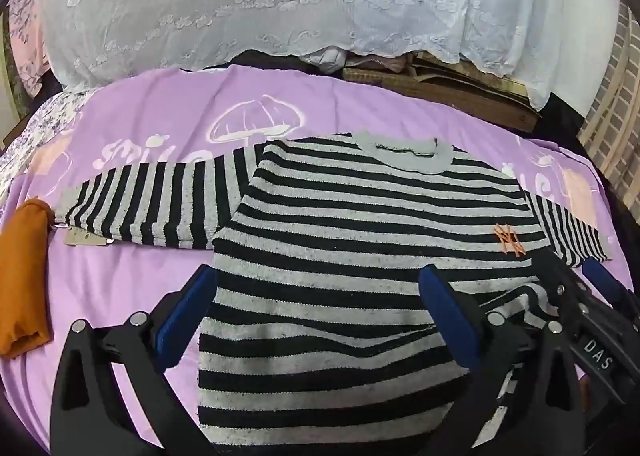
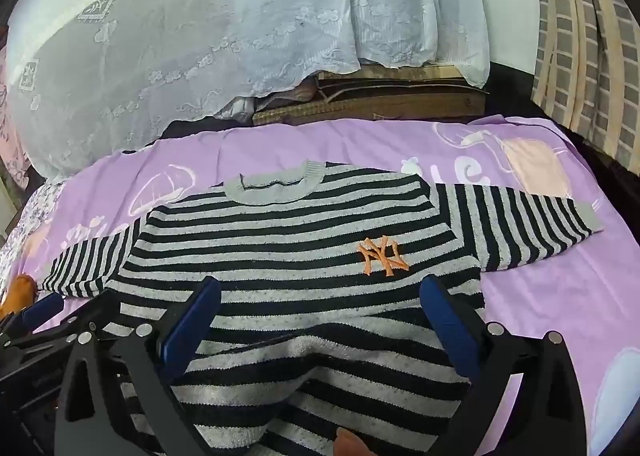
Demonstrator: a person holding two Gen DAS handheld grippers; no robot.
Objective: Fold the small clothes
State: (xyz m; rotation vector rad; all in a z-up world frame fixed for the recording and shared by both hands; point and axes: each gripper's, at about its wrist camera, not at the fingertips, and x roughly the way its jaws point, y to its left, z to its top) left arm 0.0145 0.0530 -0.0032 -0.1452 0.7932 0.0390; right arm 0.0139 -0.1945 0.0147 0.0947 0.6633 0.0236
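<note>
1. Sweater (image 1: 360, 240): striped, lies flat, front up, on the purple sheet (image 1: 160, 108). Collar (image 1: 404, 152) faces away. Both sleeves are spread out to the sides. The orange logo (image 2: 382, 256) sits on the chest toward the R side.
2. Left gripper (image 1: 320, 320): jaws spread wide, nothing pinched. It hovers low over the sweater's L body edge. One blue pad (image 1: 188, 312) sits at the side seam and the other is over mid-body.
3. Right gripper (image 2: 320, 320): jaws also spread, holding nothing. It sits low over the lower body, near the hem. The fabric is rumpled into a ridge between its pads (image 2: 448, 324).
4. Pose: both tools point fwd along the sweater toward the collar, side by side and close together. Each shows at the edge of the other's view.
5. Step in hand (judged): start of the fold, no grip yet.
6. Do it well:
   a. Flatten the rumple near the hem first, else the crease is folded in.
   b. Pinch one layer pair only, at the seam or cuff, and not the sheet below.
   c. Lift just enough to clear, then carry the sleeve (image 1: 144, 204) across the chest and keep the stripes aligned.
   d. Keep both grippers level so the fold line runs straight.
7. An orange cloth (image 1: 24, 276) lies at the far L, just beside the L cuff. Keep the fold clear of it.
</note>
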